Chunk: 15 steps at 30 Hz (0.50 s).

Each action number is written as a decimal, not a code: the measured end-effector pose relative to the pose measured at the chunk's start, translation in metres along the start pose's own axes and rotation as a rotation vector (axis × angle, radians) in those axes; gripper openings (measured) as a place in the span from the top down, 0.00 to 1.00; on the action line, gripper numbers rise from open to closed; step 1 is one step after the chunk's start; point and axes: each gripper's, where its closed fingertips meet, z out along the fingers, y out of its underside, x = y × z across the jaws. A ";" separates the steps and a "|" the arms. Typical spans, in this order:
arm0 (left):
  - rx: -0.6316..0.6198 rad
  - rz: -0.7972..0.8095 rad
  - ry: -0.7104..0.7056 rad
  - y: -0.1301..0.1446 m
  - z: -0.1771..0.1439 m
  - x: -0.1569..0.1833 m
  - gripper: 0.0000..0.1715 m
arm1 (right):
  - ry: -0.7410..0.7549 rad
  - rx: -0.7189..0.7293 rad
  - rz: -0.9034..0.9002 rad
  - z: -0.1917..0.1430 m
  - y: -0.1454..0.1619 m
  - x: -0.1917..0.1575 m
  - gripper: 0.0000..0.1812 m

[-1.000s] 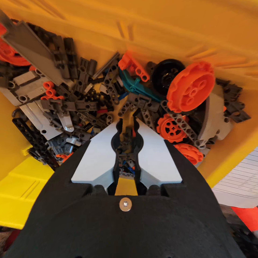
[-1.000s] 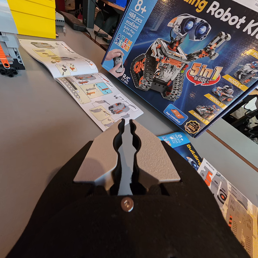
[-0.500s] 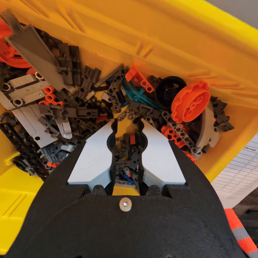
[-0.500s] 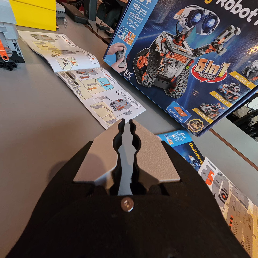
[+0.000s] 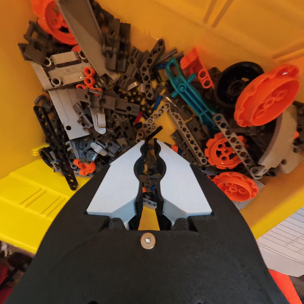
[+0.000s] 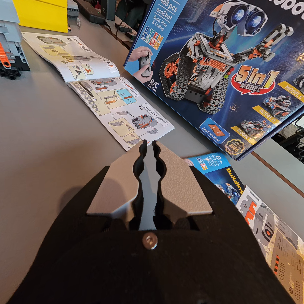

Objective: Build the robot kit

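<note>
In the left wrist view my left gripper [image 5: 150, 139] is inside a yellow bin [image 5: 213, 32], over a pile of grey, black and orange building parts. Its jaws are nearly closed on a thin black axle [image 5: 156, 130] that sticks out up and to the right from the tips. A long grey holed beam [image 5: 187, 136] and a small orange gear wheel [image 5: 222, 151] lie just to its right. In the right wrist view my right gripper [image 6: 149, 142] is shut and empty, low over a grey table [image 6: 41, 131], its tips at the edge of an open instruction booklet [image 6: 105, 92].
A big orange wheel [image 5: 266, 97], a black tyre [image 5: 236, 82] and a teal piece [image 5: 189, 95] lie in the bin. A blue kit box [image 6: 213, 65] leans behind the booklet. A partly built grey model [image 6: 9, 49], a yellow bin [image 6: 42, 14] and a leaflet [image 6: 222, 177] also show. Tip to tip, the grippers are about 50 centimetres apart. To reach the small orange gear wheel [image 5: 222, 151] in a straight line is about 7 centimetres for my left fingers, about 50 centimetres for my right.
My left gripper closed from open onto the black axle and shifted within the bin. My right gripper stayed shut and moved slightly forward over the table.
</note>
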 end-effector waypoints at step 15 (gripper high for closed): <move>-0.001 0.107 0.003 -0.011 0.003 -0.002 0.90 | -0.014 0.001 -0.001 -0.001 -0.001 -0.001 0.97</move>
